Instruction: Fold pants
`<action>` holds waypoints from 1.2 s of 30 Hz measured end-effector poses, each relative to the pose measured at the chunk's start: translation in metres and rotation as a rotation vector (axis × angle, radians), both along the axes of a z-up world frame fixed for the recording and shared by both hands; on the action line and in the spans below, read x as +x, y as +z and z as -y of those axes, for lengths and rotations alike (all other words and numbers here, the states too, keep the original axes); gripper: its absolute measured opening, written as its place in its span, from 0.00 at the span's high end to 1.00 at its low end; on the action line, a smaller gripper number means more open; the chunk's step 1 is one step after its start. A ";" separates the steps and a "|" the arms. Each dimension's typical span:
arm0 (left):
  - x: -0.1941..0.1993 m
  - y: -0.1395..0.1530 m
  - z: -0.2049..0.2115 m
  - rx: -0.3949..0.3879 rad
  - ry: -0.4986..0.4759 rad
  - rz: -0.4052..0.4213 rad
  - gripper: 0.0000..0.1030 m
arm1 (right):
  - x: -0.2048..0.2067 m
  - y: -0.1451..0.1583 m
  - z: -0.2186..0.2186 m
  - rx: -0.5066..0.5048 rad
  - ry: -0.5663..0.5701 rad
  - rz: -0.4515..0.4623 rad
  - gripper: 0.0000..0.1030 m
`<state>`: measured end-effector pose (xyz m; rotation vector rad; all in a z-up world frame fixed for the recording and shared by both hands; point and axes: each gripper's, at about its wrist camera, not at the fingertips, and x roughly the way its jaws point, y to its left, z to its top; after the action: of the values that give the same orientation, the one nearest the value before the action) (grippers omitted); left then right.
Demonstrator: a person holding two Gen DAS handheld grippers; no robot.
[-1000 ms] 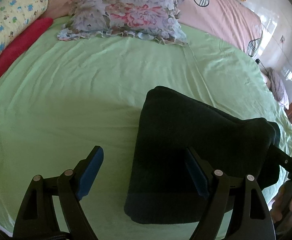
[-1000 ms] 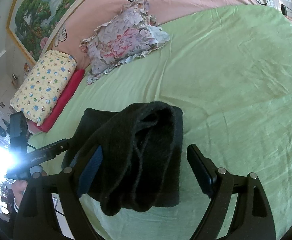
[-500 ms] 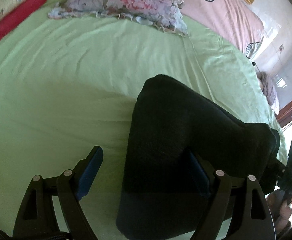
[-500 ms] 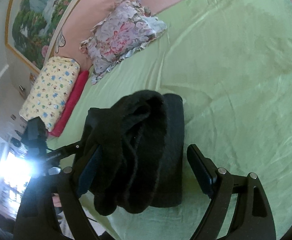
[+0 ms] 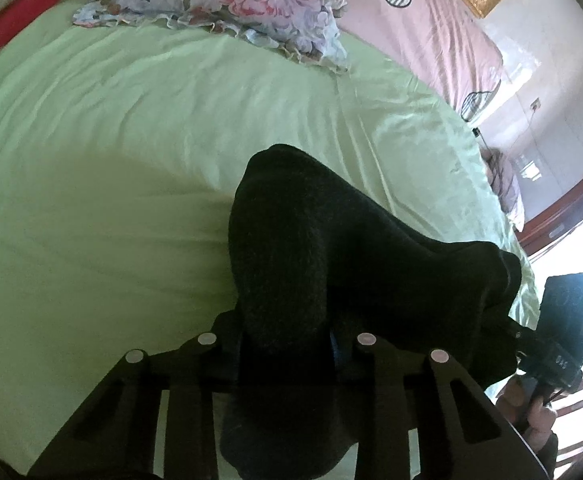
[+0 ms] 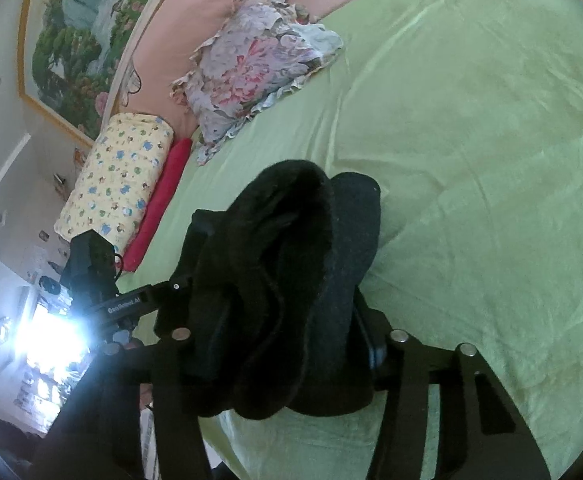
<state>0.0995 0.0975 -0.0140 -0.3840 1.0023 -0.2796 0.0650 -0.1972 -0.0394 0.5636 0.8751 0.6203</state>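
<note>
The dark folded pants [image 5: 331, 264] lie bunched on the green bed sheet [image 5: 111, 152]. My left gripper [image 5: 287, 340] is shut on one end of the pants, and the cloth bulges up between its fingers. My right gripper [image 6: 287, 344] is shut on the other end of the pants [image 6: 291, 264], whose layered folds rise in front of it. The fingertips of both grippers are hidden by the cloth. Each view shows the other gripper at the far end of the pants: the right gripper in the left wrist view [image 5: 563, 336], the left gripper in the right wrist view [image 6: 99, 280].
A floral pillow [image 5: 243, 0] lies at the head of the bed, with a red roll [image 6: 159, 200] and a yellow patterned pillow [image 6: 119, 184] beside it. A pink cover [image 5: 419, 28] runs along the headboard. The sheet [image 6: 471, 160] stretches wide on the right.
Both grippers were open around the pants; now both have shut on the ends. The pants have bunched and lifted between them.
</note>
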 end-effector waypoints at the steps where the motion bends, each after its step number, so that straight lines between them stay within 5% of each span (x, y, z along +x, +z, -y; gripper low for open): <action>1: -0.002 0.002 0.000 0.000 0.001 0.005 0.72 | 0.000 0.002 -0.002 -0.005 0.000 0.007 0.51; 18: -0.034 0.064 -0.047 0.054 0.106 0.157 0.74 | 0.016 0.050 -0.039 -0.003 0.074 0.120 0.54; 36: 0.023 0.064 -0.119 0.135 0.282 0.156 0.74 | 0.106 0.072 -0.140 -0.113 0.216 0.181 0.54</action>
<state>0.1226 0.2165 0.0502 -0.3699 0.7972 0.0131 0.1706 -0.0572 0.0331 0.3074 0.8000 0.7991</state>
